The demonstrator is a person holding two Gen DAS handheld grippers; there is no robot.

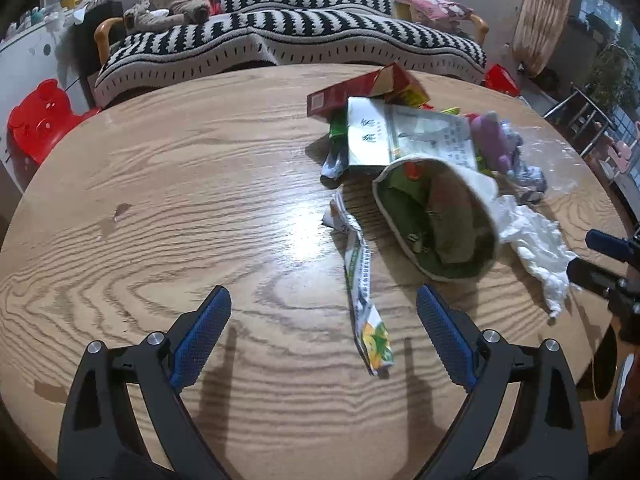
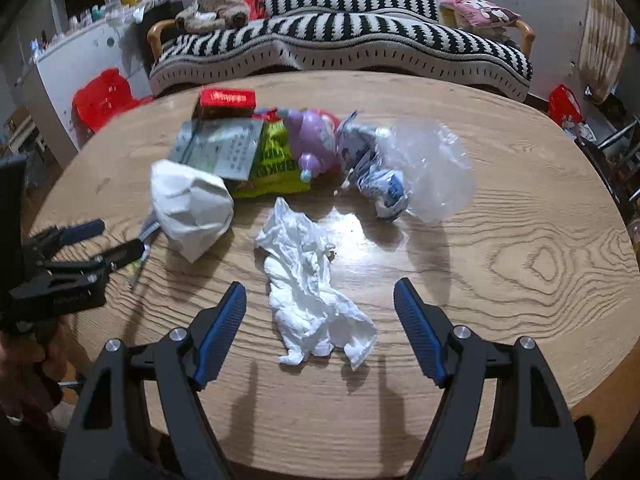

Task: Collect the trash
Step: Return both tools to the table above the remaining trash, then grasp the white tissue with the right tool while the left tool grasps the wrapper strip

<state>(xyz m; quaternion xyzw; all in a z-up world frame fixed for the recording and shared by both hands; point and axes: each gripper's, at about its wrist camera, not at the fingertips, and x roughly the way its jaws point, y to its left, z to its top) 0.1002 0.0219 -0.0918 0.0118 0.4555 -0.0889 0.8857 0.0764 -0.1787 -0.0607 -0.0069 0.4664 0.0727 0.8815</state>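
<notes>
Trash lies in a pile on a round wooden table (image 1: 160,200). A white paper bowl (image 1: 436,216) lies on its side with its green inside showing; it also shows in the right wrist view (image 2: 192,208). A long twisted wrapper (image 1: 362,284) lies in front of my open, empty left gripper (image 1: 324,300). A crumpled white tissue (image 2: 312,288) lies between the open fingers of my right gripper (image 2: 320,296), which holds nothing. A red box (image 2: 228,100), a flat grey-green carton (image 2: 224,148), a green snack bag (image 2: 276,160), a purple toy (image 2: 314,140), a blue-white wrapper (image 2: 380,184) and a clear plastic bag (image 2: 432,168) lie behind.
A black-and-white striped sofa (image 1: 288,32) stands behind the table. A red plastic stool (image 1: 40,120) stands at the left. My right gripper shows at the right edge of the left wrist view (image 1: 600,260), and my left gripper shows at the left of the right wrist view (image 2: 108,240).
</notes>
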